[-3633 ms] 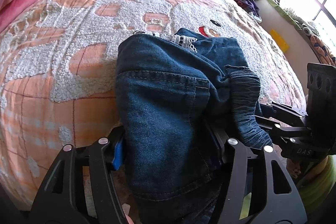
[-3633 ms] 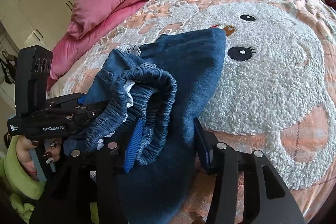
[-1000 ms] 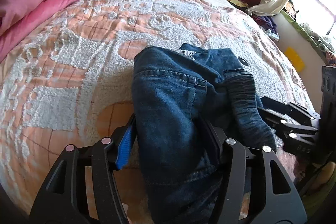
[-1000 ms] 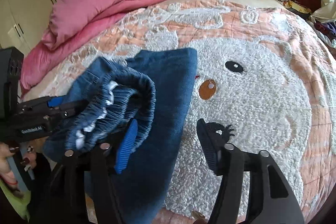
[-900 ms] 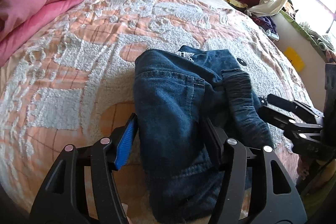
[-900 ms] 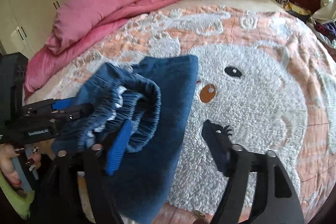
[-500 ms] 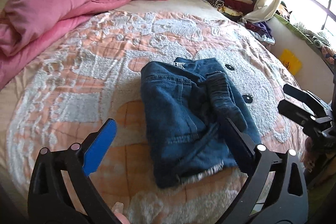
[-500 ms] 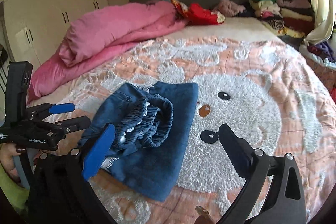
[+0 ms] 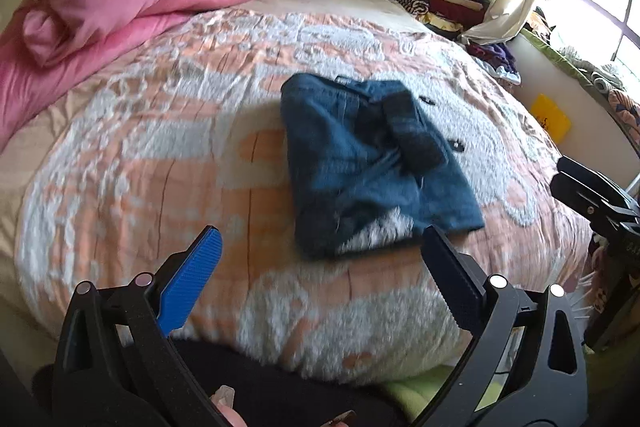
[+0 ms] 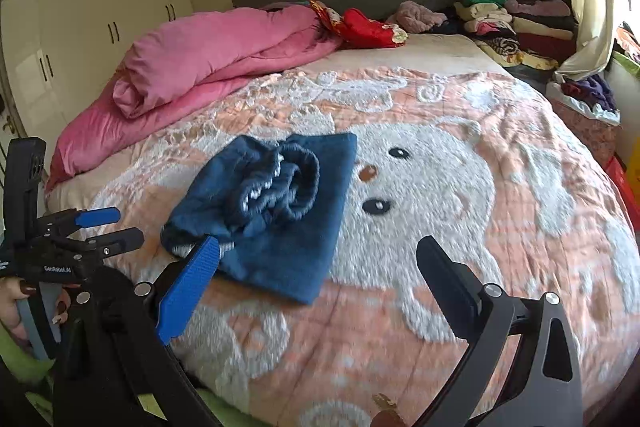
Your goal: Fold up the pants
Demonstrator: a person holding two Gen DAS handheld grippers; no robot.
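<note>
Left hand-held gripper (image 9: 320, 259) wide open, empty; right hand-held gripper (image 10: 318, 269) likewise; only its view shows pants' (image 10: 272, 211) elastic waistband.

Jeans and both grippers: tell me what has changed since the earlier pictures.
Both the left gripper and the right gripper let go of the jeans, opened wide and pulled back from the bed. The jeans stayed folded in the same spot on the blanket.

Blue denim pants (image 9: 368, 163) lie folded, elastic waistband bunched on top, on the bedspread.
</note>
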